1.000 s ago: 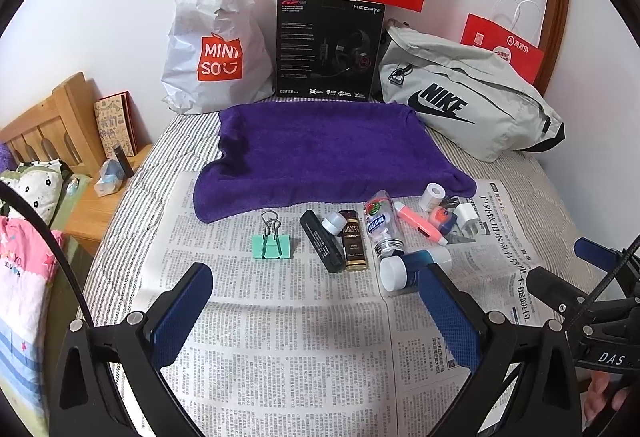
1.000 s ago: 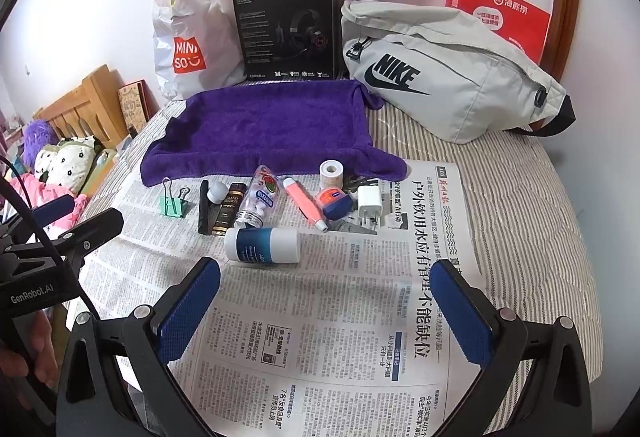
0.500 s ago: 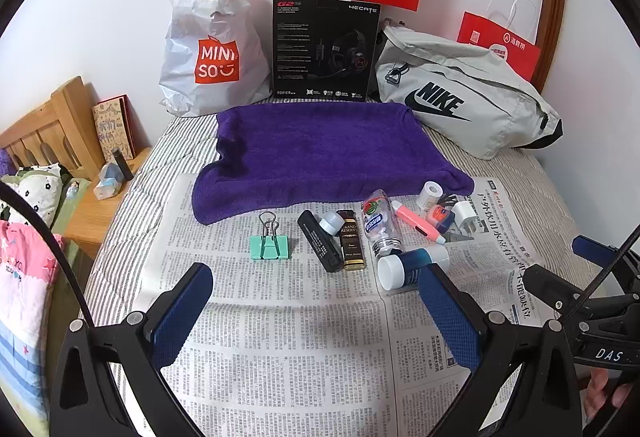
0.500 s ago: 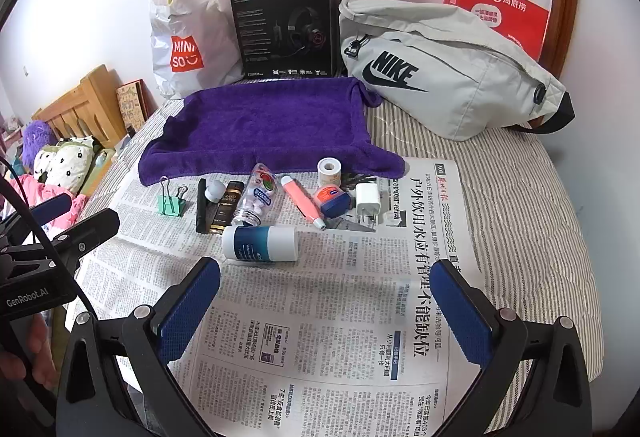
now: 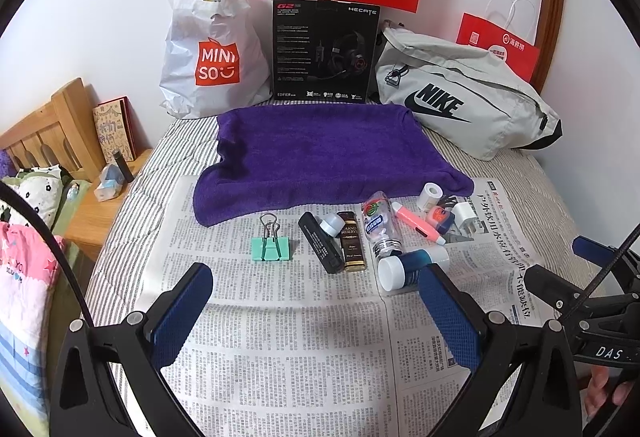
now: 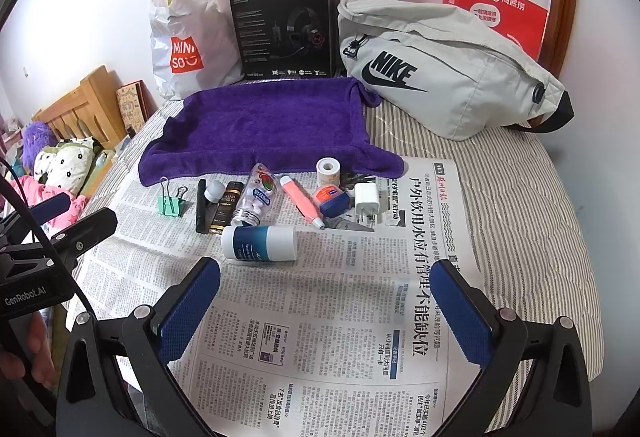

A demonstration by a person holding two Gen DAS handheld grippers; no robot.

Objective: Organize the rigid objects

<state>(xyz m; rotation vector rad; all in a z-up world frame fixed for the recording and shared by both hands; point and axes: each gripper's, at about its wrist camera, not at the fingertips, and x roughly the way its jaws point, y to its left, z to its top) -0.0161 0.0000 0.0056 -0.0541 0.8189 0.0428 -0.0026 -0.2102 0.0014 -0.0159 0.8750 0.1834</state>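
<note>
Small items lie in a row on newspaper [image 5: 288, 337] in front of a purple towel [image 5: 320, 157]: a green binder clip [image 5: 271, 247], a black bar [image 5: 321, 247], a brown box [image 5: 352, 247], a clear pill bottle [image 6: 256, 199], a pink tube [image 6: 301, 206], a tape roll [image 6: 328, 171], a white charger [image 6: 367, 199] and a blue-and-white bottle [image 6: 259, 242] lying on its side nearest me. My left gripper [image 5: 316, 311] is open, hovering just short of the row. My right gripper [image 6: 326, 307] is open too, just behind the blue-and-white bottle. Neither holds anything.
Behind the towel [image 6: 260, 121] stand a white Miniso bag [image 5: 208, 49], a black headset box [image 5: 324, 53] and a grey Nike bag [image 6: 444, 77]. Red paper bags [image 6: 496, 13] lean on the wall. A wooden headboard [image 5: 52, 133] and bedding lie to the left.
Both grippers have drifted slightly forward toward the row of items and stay open. The items have not moved.
</note>
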